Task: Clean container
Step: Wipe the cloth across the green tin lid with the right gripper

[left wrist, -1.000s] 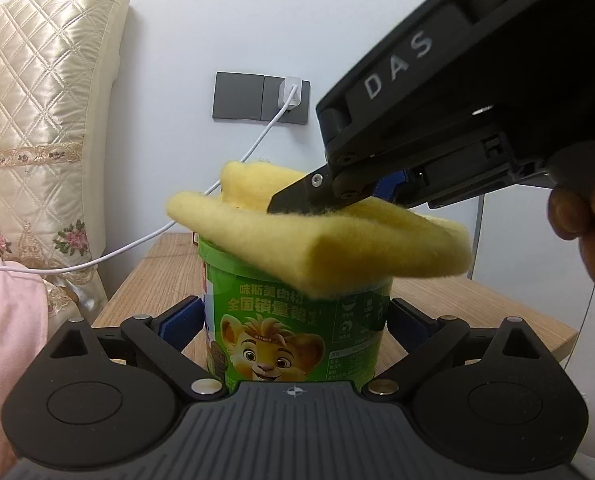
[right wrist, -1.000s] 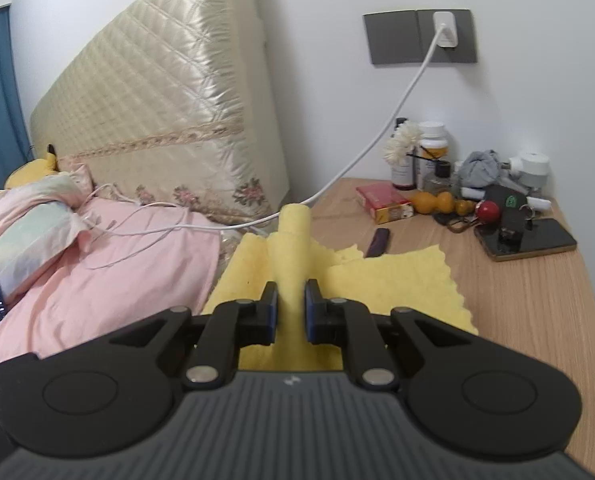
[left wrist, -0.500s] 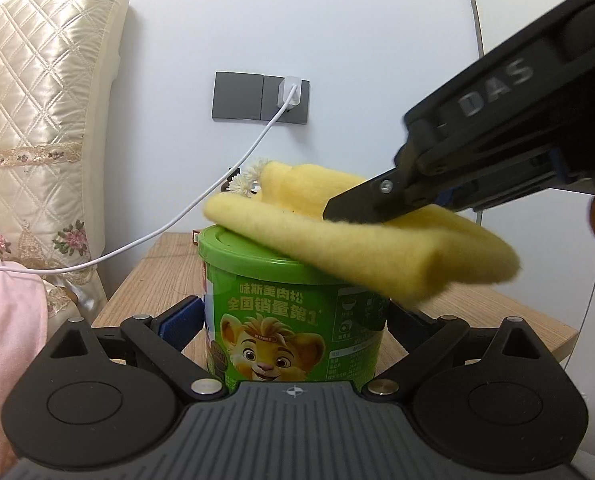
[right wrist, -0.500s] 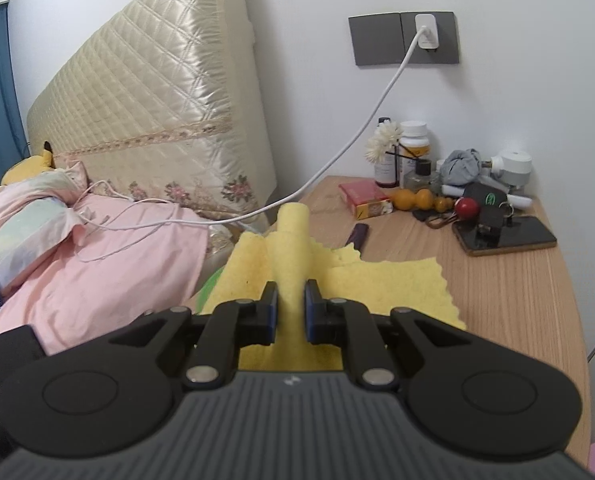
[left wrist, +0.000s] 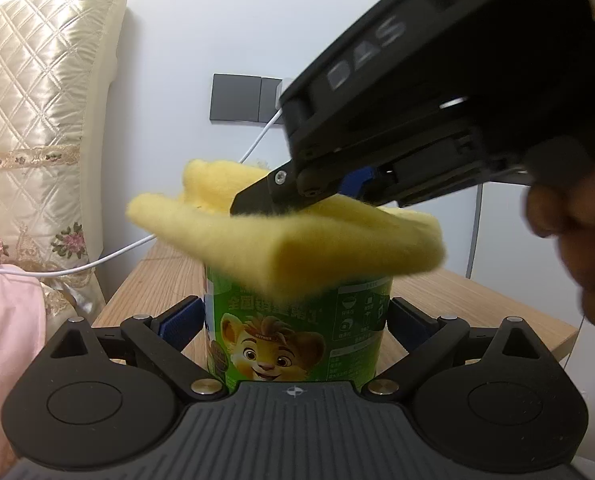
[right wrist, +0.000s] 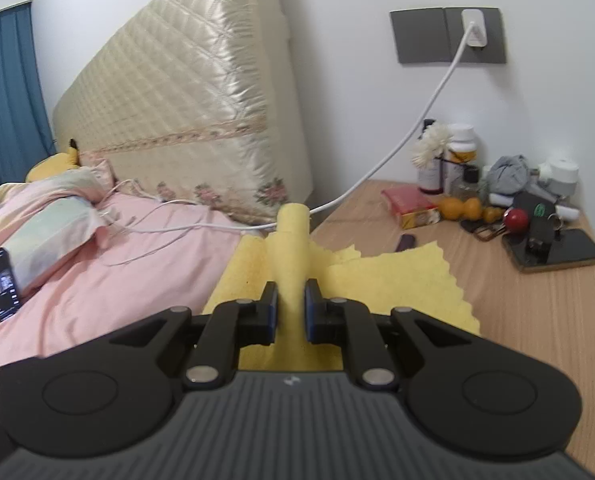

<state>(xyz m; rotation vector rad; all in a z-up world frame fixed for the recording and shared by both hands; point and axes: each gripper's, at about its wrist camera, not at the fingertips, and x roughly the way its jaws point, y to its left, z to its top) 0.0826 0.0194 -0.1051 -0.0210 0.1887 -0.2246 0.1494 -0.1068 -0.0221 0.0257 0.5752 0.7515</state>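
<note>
A green container (left wrist: 297,332) with a lion cub picture stands upright between the blue pads of my left gripper (left wrist: 295,320), which is shut on its sides. A folded yellow cloth (left wrist: 289,240) lies across the container's top and hides the rim. My right gripper (right wrist: 291,310) is shut on a raised fold of that yellow cloth (right wrist: 293,248). In the left wrist view the right gripper (left wrist: 257,202) comes in from the upper right, held by a person's hand (left wrist: 577,248). The container itself is hidden under the cloth in the right wrist view.
A wooden bedside table (right wrist: 537,320) carries a phone (right wrist: 557,252), bottles (right wrist: 461,152), small oranges (right wrist: 457,208), a red box (right wrist: 411,204) and other small items at its far end. A white charging cable (right wrist: 397,160) runs from the wall socket (right wrist: 473,34) to the pink bed (right wrist: 117,272) at left.
The right gripper swept the cloth right over the container's top, uncovering the left rim, then back left, so the cloth covers the rim again. The left gripper and container stayed still.
</note>
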